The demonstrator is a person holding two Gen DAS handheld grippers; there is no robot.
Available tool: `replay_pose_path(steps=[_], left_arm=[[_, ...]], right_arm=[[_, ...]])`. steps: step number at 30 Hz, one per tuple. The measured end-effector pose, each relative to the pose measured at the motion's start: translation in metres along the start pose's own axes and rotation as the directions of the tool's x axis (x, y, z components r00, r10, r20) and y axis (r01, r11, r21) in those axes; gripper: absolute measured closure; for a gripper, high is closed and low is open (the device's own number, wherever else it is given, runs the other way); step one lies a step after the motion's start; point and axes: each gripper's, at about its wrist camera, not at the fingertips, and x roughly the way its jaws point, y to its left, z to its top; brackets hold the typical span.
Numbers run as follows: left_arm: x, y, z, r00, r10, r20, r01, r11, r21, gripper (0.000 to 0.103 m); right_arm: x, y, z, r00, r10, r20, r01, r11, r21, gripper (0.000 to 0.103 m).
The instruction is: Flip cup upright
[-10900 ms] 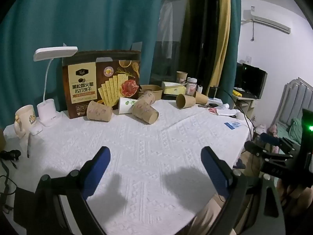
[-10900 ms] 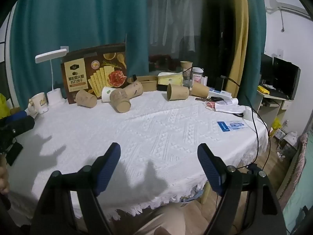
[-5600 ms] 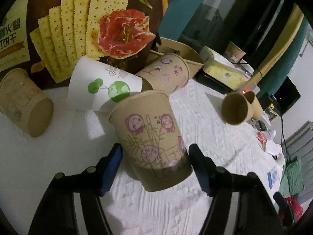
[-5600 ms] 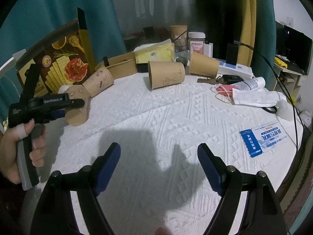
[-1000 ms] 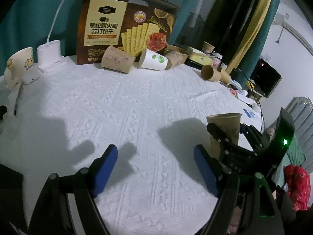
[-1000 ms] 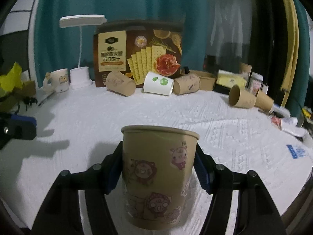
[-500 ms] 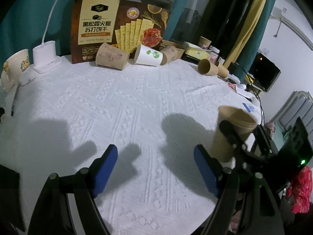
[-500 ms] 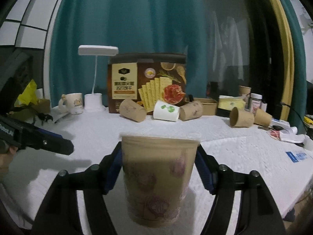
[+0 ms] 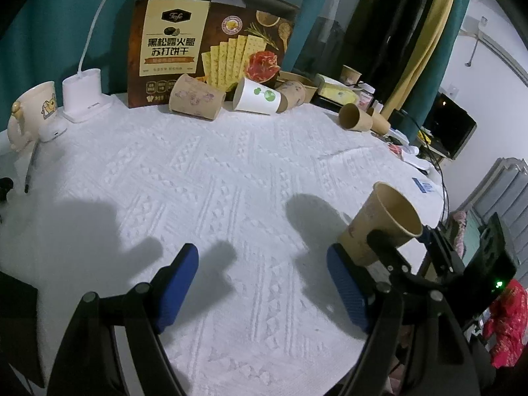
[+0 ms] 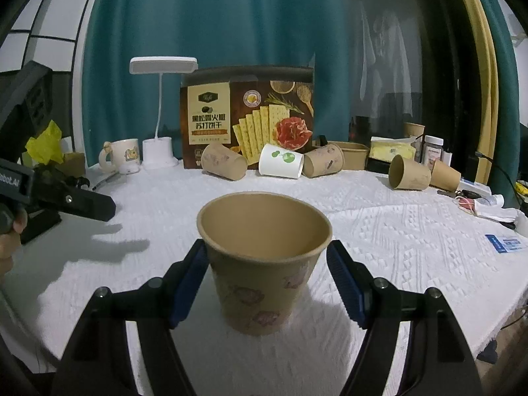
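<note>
A brown paper cup (image 10: 264,264) with cartoon prints stands upright on the white tablecloth (image 10: 379,231), mouth up. My right gripper (image 10: 265,247) is open around it. Its jaws have just been opening, and the cup stands between the blue pads (image 10: 345,280) with a gap on the right side. The left wrist view shows the same cup (image 9: 373,227) at the right, near the table's edge, with the right gripper (image 9: 411,244) around it. My left gripper (image 9: 260,257) is open over bare cloth with nothing between its fingers.
Several cups lie on their sides at the back: a brown one (image 10: 224,161), a white one (image 10: 280,165), another brown one (image 10: 323,160) and two at the right (image 10: 409,173). Behind them stand a cracker box (image 10: 247,115), a desk lamp (image 10: 161,66) and a mug (image 10: 120,155).
A second ago the right pads pressed on the cup; now they stand off it and the cup rests on the cloth. The right view has pulled back and tilted down. The left gripper kept still.
</note>
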Motion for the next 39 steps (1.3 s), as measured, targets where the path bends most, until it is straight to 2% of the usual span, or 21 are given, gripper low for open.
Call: replay_pose_path(steps=[11,16,23,29,35,39], left_arm=[[-0.015,-0.005,-0.008,1.0,-0.013,0.025,0.013,1.0,0.015,0.023],[-0.028,-0.012,-0.017,0.997,0.036,0.071,-0.041,0.996,0.078,0.023],[-0.046,-0.026,-0.037,0.993,0.02,0.119,-0.039,0.987,0.158,0.023],[-0.075,-0.053,-0.047,0.976,-0.004,0.217,-0.054,0.964,0.26,0.02],[-0.1,-0.074,-0.045,0.959,-0.053,0.279,-0.033,0.956,0.292,0.018],[-0.125,-0.089,-0.037,0.928,-0.066,0.367,-0.058,0.947,0.317,0.018]], right_arm=[[-0.011,0.015,-0.006,0.994,-0.015,-0.11,0.013,1.0,-0.015,0.027],[-0.028,0.013,-0.005,0.982,-0.02,-0.187,0.029,0.998,0.047,0.027],[-0.071,0.016,0.0,0.977,-0.065,-0.204,0.083,0.993,0.08,0.027],[-0.105,0.012,0.005,0.969,-0.11,-0.219,0.146,0.978,0.153,0.027],[-0.137,0.001,0.017,0.965,-0.142,-0.221,0.189,0.96,0.207,0.027],[-0.159,-0.01,0.028,0.96,-0.183,-0.211,0.23,0.946,0.227,0.027]])
